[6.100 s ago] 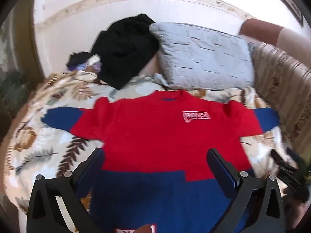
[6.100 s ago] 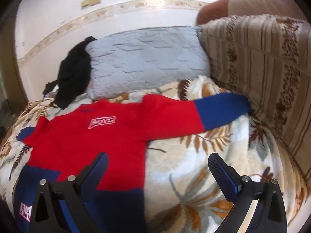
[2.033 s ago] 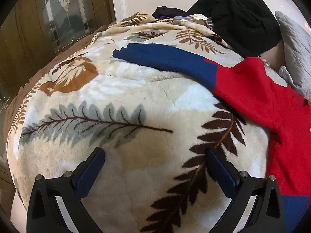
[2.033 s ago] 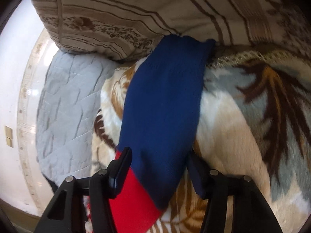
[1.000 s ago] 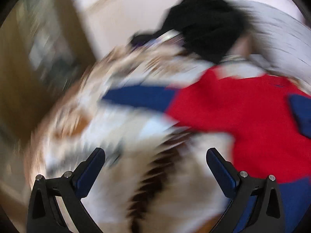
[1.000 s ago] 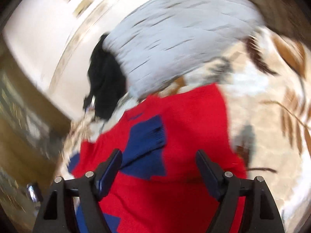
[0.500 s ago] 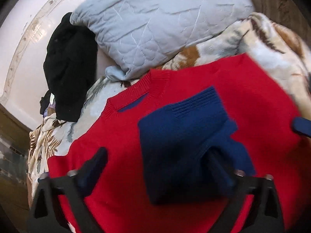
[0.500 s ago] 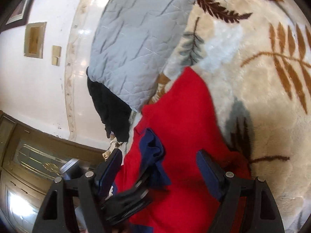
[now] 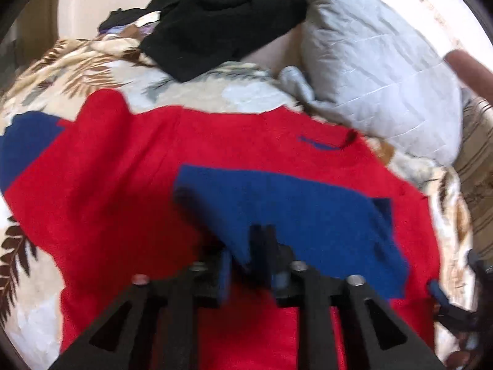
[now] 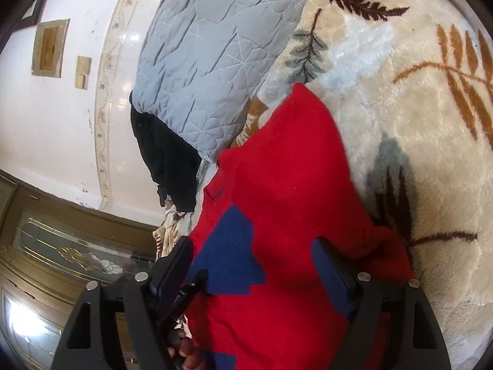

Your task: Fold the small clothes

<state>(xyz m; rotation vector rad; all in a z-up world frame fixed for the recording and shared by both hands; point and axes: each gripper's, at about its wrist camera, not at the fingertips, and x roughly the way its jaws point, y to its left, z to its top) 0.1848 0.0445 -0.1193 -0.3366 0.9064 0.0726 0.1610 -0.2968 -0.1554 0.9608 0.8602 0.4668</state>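
- Two views, both cut off low: the sweater's (image 9: 129, 185) hem runs out of frame under the gripper bodies, and the left wrist view is smeared with motion blur.
- Sweater lies flat on the leaf-print blanket (image 9: 61, 64), neck toward the grey pillow (image 9: 379, 71); black clothes (image 9: 222, 15) heaped beside the pillow.
- Blue sleeve end (image 9: 295, 209) is folded across the red chest. The other blue sleeve (image 9: 24, 145) lies out on the blanket, partly cut by the frame edge.
- Left gripper (image 9: 249, 265): jaws closing, with the lower edge of the blue sleeve end between them; blur hides whether the pads press yet.
- Right gripper (image 10: 252, 265): jaws spread wide over the red body, nothing pinched.
- Half a second back the left jaws stood far wider around the same blue sleeve end; the right gripper's opening is unchanged.
- A fingertip (image 10: 188, 348) shows at the bottom of the right wrist view, mostly hidden.
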